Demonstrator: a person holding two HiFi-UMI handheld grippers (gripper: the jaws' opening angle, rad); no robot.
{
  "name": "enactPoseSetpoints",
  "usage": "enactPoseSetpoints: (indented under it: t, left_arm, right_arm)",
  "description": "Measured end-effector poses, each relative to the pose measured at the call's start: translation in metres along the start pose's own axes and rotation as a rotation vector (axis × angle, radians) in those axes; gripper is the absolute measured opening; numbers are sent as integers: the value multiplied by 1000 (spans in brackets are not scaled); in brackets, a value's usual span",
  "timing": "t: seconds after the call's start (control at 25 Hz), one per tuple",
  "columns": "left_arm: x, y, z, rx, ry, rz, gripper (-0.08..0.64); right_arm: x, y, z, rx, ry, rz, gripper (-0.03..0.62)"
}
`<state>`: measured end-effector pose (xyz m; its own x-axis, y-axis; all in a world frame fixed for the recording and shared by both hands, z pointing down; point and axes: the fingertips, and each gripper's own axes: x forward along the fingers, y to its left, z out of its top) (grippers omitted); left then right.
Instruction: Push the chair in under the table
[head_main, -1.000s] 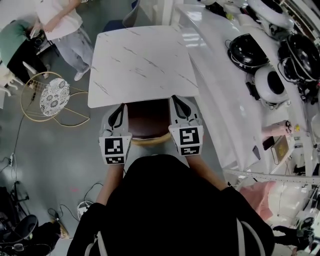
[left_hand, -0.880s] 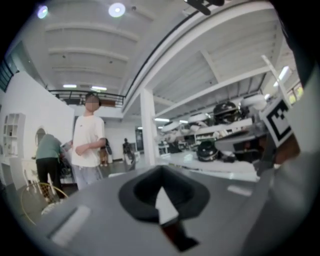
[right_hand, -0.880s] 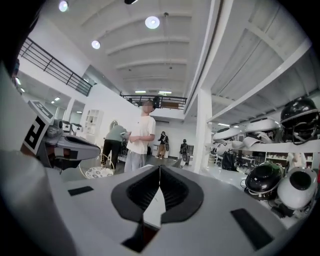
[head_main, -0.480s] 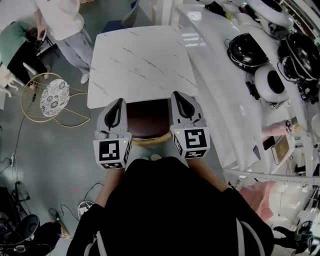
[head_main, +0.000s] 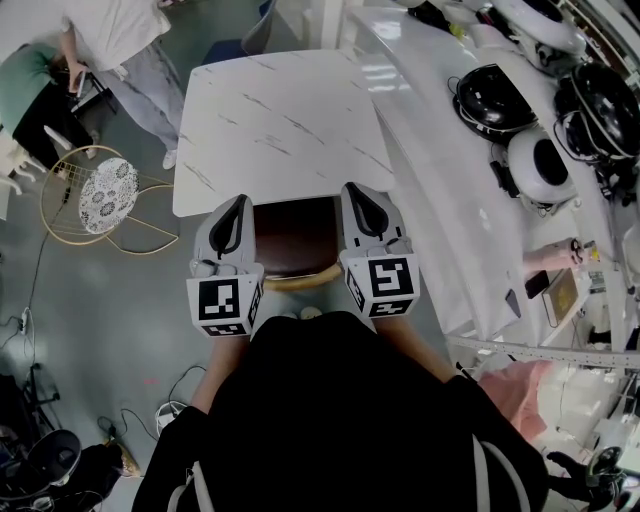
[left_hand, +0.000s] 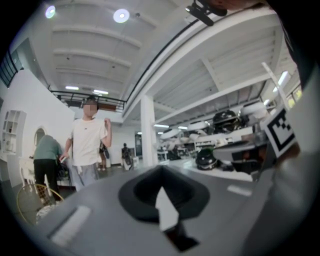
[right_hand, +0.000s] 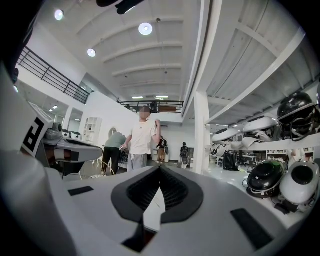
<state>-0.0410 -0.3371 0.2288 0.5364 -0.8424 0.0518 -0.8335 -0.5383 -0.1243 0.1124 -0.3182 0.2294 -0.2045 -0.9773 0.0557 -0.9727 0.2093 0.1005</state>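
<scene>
Grey concrete floor runs round a white marble tabletop (head_main: 280, 125) that stands in the middle of the head view, with a long white tabletop (head_main: 440, 200) carrying dark and white helmets (head_main: 497, 100) along its right edge, and a gold wire stool (head_main: 105, 195) with a patterned round top on the floor off its left edge. A person in a white top (head_main: 115, 30) stands beyond the far left corner. The chair (head_main: 296, 242) sits at the middle of the marble tabletop's near edge: the front of its dark brown seat is hidden beneath that edge, while the rear of the seat and the curved tan back rail show outside it, just ahead of the wearer's body. The left hand-held gripper (head_main: 237, 215) and the right hand-held gripper (head_main: 360, 207) are held level on either side of the chair's back, their tips reaching about to the near edge. Each one's own view shows the jaws pressed together with nothing between them, looking out across the room above the marble surface, so both are closed and empty. Whether either housing touches the chair cannot be told from above, though they appear to sit higher than the back rail. As a judgement, the push looks mostly done, since the seat is well under; what may be left is a last nudge to bring the back rail up to the near edge, if it will go further.
</scene>
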Motion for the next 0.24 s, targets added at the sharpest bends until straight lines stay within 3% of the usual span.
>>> enactPoseSetpoints:
  t: [0.24]
  left_arm:
    - [-1,-1,-2,3,4,-2,8]
  right_arm:
    - [0,2,-1,-2,1,6,20]
